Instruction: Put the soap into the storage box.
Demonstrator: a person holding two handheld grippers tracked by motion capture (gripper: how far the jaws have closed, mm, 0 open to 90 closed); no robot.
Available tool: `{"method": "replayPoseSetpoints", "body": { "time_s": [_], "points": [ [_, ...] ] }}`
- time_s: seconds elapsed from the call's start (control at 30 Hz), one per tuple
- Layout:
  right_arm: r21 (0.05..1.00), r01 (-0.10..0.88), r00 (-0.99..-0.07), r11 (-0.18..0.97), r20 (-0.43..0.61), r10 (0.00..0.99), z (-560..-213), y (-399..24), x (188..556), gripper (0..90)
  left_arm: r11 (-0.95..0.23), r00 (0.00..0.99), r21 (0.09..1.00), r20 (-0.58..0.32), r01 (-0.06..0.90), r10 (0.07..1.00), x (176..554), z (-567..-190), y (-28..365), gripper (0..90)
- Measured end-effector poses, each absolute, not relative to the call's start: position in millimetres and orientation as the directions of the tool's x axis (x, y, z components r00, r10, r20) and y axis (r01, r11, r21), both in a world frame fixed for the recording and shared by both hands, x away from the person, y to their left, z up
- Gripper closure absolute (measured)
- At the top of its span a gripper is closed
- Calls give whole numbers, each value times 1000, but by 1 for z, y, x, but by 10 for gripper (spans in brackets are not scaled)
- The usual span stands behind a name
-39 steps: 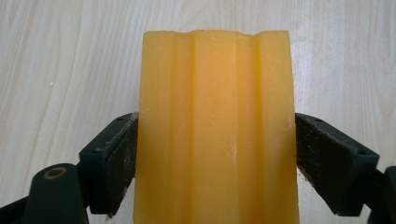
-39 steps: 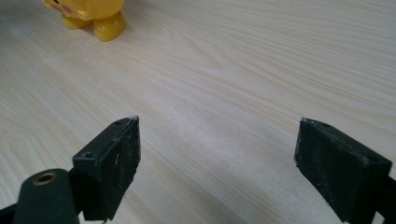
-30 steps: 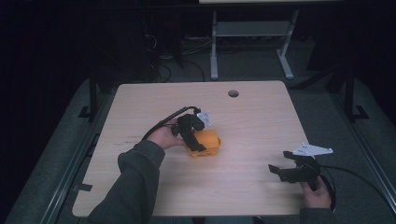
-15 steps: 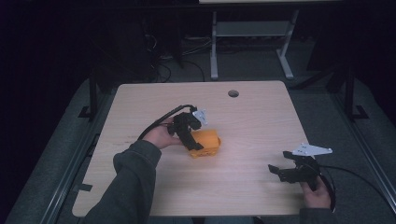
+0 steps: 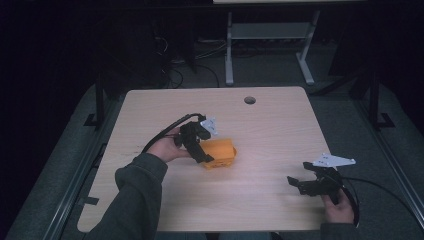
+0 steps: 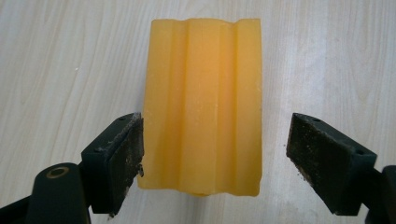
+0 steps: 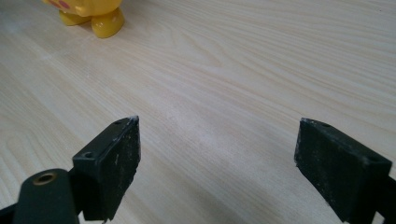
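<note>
The orange ridged block (image 6: 201,109) lies on the table (image 5: 280,130) left of centre. The left gripper (image 6: 215,158) straddles it, jaws wide: one pad touches the block's side, the other stands clear at 3 o'clock. Risk, as judged: closing unevenly could push or twist the block sideways. The left hand (image 5: 165,148) reaches in from 8 o'clock, forearm angled inward. The right gripper (image 5: 315,182) rests near 4 o'clock, jaws spread, empty.

Open claw (image 6: 215,154) straddles ridged yellow block (image 6: 203,107) on wooden table (image 6: 70,70)
</note>
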State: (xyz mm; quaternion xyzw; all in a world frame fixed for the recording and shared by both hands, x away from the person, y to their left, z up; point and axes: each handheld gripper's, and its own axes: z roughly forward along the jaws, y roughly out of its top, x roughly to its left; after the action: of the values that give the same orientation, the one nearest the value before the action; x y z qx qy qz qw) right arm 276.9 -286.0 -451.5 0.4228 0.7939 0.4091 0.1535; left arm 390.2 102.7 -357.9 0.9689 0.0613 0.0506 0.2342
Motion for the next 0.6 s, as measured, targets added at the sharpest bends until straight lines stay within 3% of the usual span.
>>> {"method": "replayPoseSetpoints", "body": {
  "time_s": [0.6],
  "points": [
    [777,550,-587,306,99,803,-452,-287,277,139,-876,980,464,74,132,187,381,-356,127,190]
  ]
}}
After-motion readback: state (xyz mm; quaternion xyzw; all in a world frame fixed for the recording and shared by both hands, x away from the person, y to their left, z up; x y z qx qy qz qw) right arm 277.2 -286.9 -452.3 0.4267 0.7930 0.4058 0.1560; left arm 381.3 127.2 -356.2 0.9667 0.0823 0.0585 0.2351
